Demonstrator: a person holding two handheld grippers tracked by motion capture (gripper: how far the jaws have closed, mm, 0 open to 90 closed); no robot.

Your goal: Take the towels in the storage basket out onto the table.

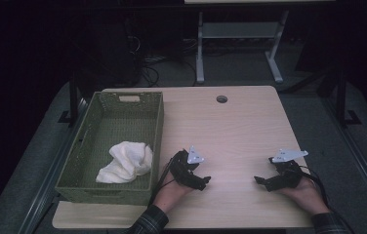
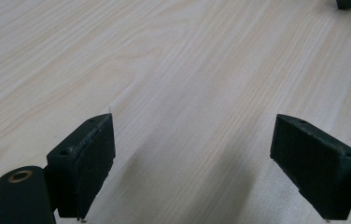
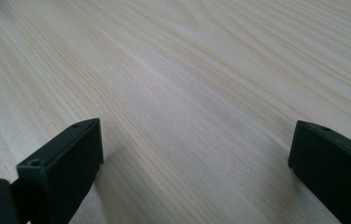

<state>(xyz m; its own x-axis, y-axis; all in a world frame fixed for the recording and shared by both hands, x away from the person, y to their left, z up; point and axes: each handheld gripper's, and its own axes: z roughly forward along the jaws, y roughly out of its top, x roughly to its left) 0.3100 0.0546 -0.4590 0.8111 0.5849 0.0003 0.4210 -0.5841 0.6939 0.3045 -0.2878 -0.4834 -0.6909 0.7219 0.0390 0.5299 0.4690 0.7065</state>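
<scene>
Left of both tongs (image 1: 205,182) — towel (image 1: 126,162) in basket (image 1: 158,127).

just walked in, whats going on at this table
A person rests both hands on the wooden table, a two-jaw tool in each. The left tool and the right tool point toward each other, jaws open, holding nothing. A crumpled white towel lies inside the green woven basket at the table's left. Neither tool touches it.
</scene>
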